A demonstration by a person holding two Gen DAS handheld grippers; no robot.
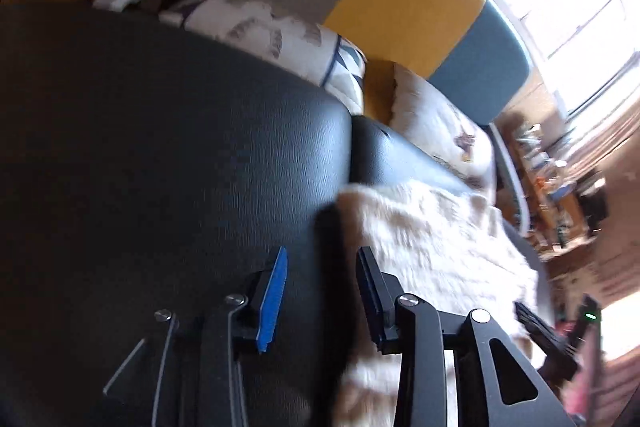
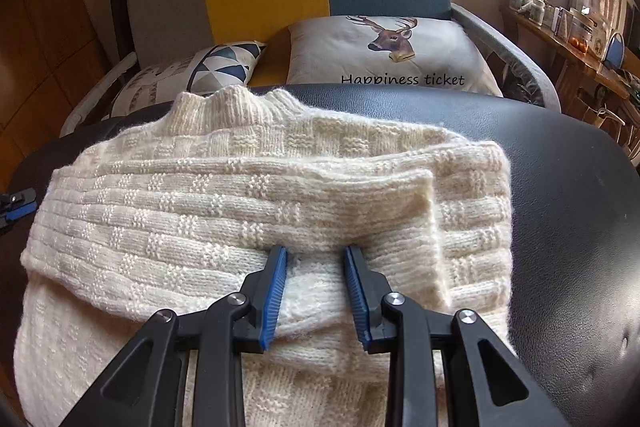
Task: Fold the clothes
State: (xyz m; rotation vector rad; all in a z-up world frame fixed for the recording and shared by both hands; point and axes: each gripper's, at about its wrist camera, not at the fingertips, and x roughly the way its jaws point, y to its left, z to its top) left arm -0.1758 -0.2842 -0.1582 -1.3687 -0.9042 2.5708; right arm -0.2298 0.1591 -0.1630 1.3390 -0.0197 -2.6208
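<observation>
With the cream knit sweater (image 2: 256,211) on the black cushion (image 2: 560,187), sleeves folded in, your right gripper (image 2: 316,291) pinches the sleeve; bring the empty, parted left gripper (image 1: 320,299) from 9 o'clock for the next fold.

Cream sweater (image 2: 256,195) of chunky fuzzy knit, black bench top (image 2: 568,195) of grained, faintly glossy leatherette

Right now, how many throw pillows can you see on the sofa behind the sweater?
2. A triangle-patterned pillow lies toward the left, in front of the grey and yellow backrest. A deer-print pillow lies to its right, below the blue backrest. The black surface's edge may hide others.
</observation>
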